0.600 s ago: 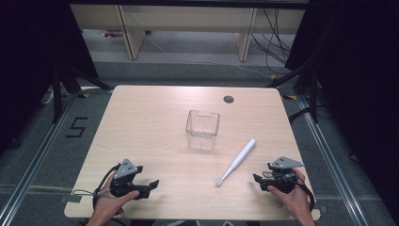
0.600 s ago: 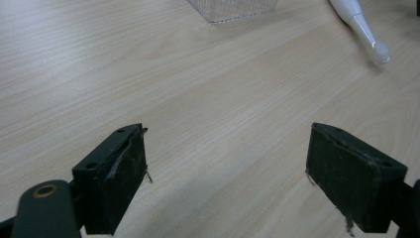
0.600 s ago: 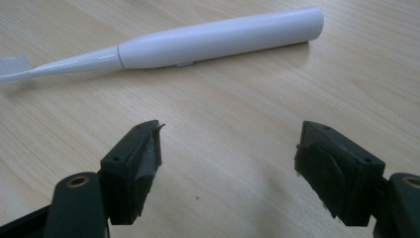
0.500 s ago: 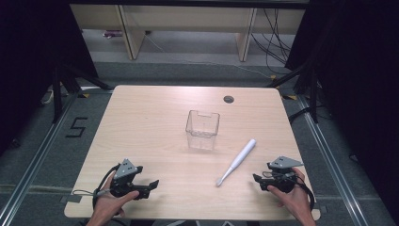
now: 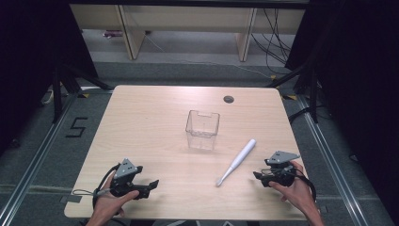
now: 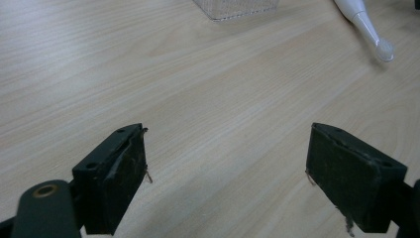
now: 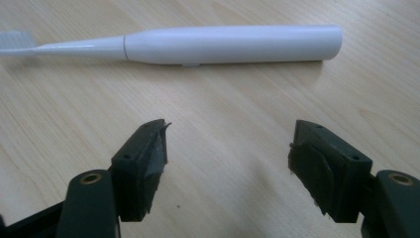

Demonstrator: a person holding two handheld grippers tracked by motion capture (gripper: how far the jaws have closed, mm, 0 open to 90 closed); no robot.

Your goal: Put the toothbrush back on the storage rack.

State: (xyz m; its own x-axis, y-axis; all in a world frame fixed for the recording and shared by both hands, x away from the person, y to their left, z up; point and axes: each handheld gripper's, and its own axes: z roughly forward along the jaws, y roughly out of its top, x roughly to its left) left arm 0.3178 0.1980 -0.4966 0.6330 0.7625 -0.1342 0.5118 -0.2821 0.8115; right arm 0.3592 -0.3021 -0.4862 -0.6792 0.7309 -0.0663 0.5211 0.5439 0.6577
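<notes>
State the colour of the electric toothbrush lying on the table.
White electric toothbrush; clearest in the right gripper view.

Left gripper (image 5: 149, 186), right gripper (image 5: 260, 176): black bodies, grey three-cornered top plates, black cables looping behind. Jaws: black blocks, worn pads, brass-ringed pivot holes. Forearms bare, no sleeves.

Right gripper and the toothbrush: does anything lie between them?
Nothing: in the right gripper view, bare tabletop separates the open right gripper from the white toothbrush.
</notes>
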